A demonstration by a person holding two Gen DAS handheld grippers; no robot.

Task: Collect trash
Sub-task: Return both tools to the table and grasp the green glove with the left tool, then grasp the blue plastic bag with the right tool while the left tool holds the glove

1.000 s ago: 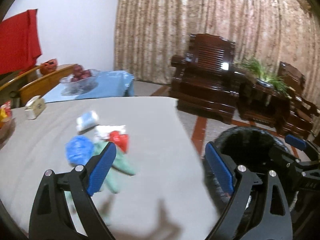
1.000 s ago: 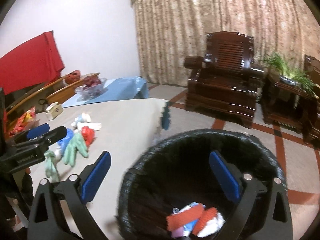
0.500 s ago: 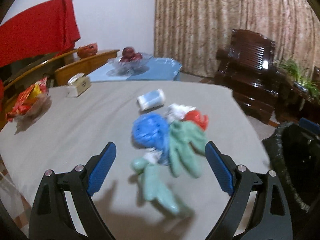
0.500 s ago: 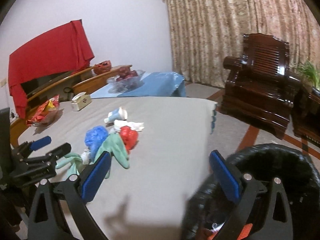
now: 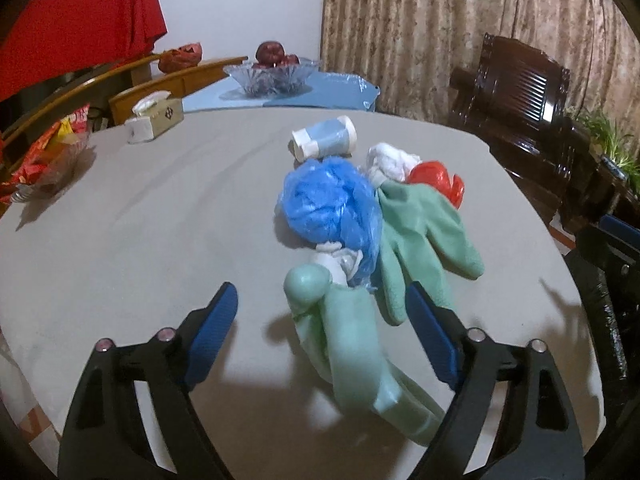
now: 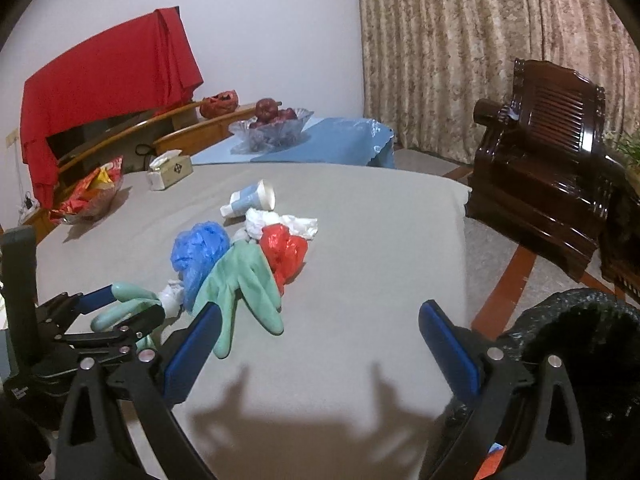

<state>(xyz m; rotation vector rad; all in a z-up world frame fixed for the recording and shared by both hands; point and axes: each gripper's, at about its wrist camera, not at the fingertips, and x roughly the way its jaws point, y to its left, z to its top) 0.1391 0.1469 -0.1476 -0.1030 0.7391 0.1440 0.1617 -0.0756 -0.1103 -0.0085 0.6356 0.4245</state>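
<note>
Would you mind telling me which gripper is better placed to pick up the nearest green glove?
Left. The left gripper already straddles the nearest green glove, its jaws closing around it. The right gripper hangs open over bare table, beside the pile.

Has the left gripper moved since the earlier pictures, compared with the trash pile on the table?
Yes. The left gripper has come forward over the table and now straddles the light green glove, jaws closing.

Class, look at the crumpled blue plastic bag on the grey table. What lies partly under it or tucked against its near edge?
Crumpled white tissue pokes out beneath the blue plastic bag, and a green glove emerges at its right side. How far either reaches underneath is covered by the bag.
</note>
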